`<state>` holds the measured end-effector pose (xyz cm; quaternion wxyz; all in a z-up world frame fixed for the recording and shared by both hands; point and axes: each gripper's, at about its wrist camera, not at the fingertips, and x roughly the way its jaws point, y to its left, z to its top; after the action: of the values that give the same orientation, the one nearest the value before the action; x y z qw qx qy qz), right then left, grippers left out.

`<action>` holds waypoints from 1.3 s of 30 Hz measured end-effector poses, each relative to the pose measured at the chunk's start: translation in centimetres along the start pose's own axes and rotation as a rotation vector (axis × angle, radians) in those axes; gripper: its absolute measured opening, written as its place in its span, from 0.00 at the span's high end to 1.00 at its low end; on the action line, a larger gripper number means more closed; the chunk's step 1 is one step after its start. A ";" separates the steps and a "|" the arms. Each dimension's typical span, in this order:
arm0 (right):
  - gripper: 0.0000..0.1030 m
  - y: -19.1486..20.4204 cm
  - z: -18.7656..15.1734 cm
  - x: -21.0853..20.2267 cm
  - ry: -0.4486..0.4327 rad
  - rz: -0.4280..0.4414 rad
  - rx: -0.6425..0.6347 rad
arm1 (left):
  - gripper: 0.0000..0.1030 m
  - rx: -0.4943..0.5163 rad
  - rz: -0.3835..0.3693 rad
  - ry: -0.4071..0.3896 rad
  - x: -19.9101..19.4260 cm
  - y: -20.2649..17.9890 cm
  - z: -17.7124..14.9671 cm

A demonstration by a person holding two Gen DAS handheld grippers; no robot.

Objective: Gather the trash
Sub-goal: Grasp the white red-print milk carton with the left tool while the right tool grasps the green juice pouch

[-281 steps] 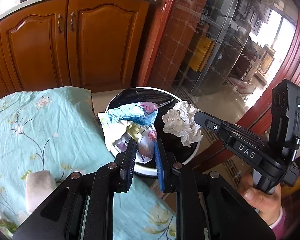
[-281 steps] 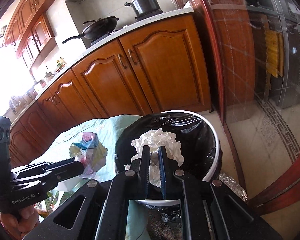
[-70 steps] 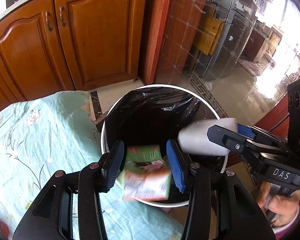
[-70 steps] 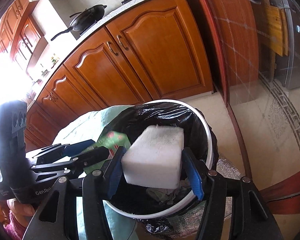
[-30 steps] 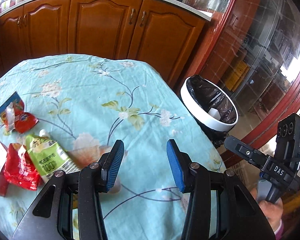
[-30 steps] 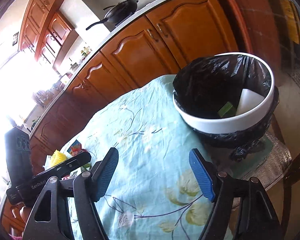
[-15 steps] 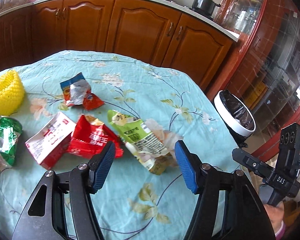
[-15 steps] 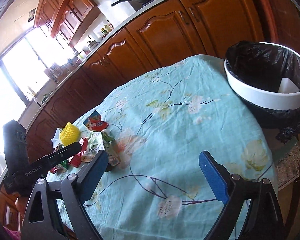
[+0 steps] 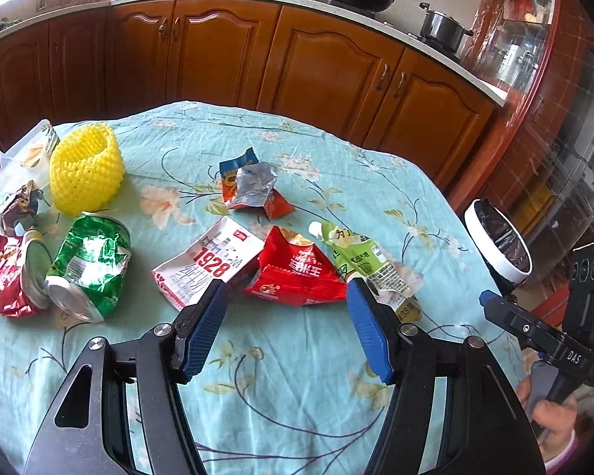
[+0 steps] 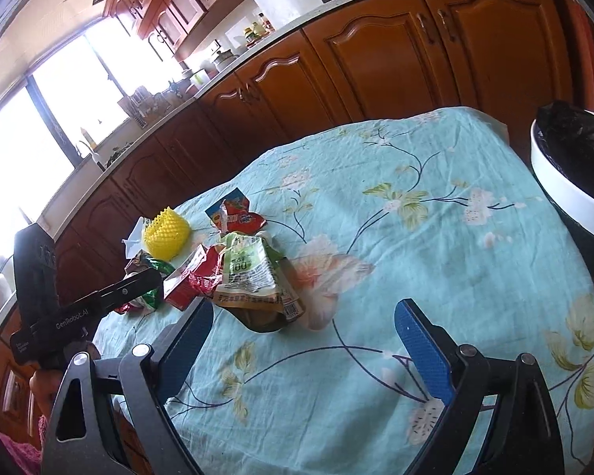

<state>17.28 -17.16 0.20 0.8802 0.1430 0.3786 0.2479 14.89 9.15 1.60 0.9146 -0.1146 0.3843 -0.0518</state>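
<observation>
The left gripper hangs above the table's near side, jaws spread wide and holding nothing, its blue pads just short of the red wrapper and the white carton. Right of the wrapper lies the green pouch; beyond it is a blue-and-red wrapper. Toward the left edge are a green can, a red can and a yellow foam net. The right gripper, also spread and bare, hovers over open cloth, the pouch just ahead. The bin stands past the table's right edge, with bare cloth between it and the litter.
</observation>
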 end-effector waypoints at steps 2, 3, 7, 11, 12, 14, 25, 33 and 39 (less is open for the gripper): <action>0.09 0.7 0.1 0.5 0.008 0.007 -0.017 | 0.39 0.000 0.011 0.008 0.0 0.5 -0.1; 0.09 1.0 0.2 0.8 0.014 0.011 -0.025 | 0.39 0.002 0.016 0.010 0.0 0.7 -0.1; 0.09 2.3 0.6 1.9 0.038 0.026 -0.067 | 0.39 0.014 0.043 0.014 0.0 1.2 0.1; 0.09 3.7 0.9 3.2 0.059 0.043 -0.122 | 0.39 0.039 0.061 0.020 0.3 1.8 0.5; 0.09 4.0 1.0 3.6 0.066 0.044 -0.139 | 0.39 0.051 0.067 0.023 0.4 1.9 0.7; 0.09 4.5 1.2 4.3 0.085 0.045 -0.166 | 0.36 0.087 0.070 0.042 0.8 2.1 0.8; 0.11 5.4 1.8 7.8 0.151 0.003 -0.271 | 0.33 0.267 0.131 0.079 3.4 2.1 1.6; 0.25 4.8 1.8 10.4 0.212 -0.021 -0.284 | 0.33 0.273 0.142 0.154 6.5 3.3 1.7; 0.50 4.0 1.6 10.4 0.203 -0.012 -0.245 | 0.55 0.236 0.110 0.155 6.3 3.9 1.2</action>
<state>23.33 -8.23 -3.13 0.8498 0.0063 0.4334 0.3001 20.18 11.99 -2.94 0.8906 0.0191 0.4510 -0.0549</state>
